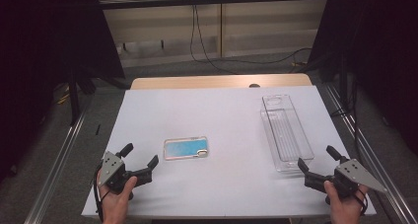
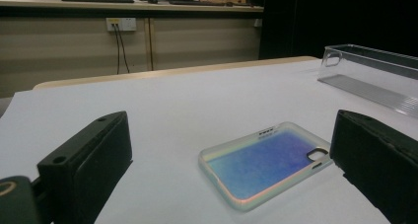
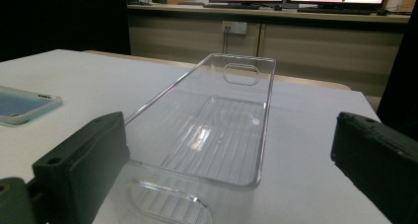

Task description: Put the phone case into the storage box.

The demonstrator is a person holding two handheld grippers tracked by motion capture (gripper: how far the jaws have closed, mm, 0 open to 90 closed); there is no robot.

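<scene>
While both claws, left (image 1: 142,160) and right (image 1: 315,157), hover spread and empty at the tabletop's (image 1: 222,110) near corners, the thin, light, slippery phone case (image 1: 186,148) lies flat mid-tabletop; pinch one long rim.

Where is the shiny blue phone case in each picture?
High view: the phone case lies flat mid-table, left of the clear tray.
Left gripper view: phone case lies ahead, tray beyond at upper right.
Right gripper view: phone case at the left edge, tray central.
Shared landmark: the clear tray.
</scene>
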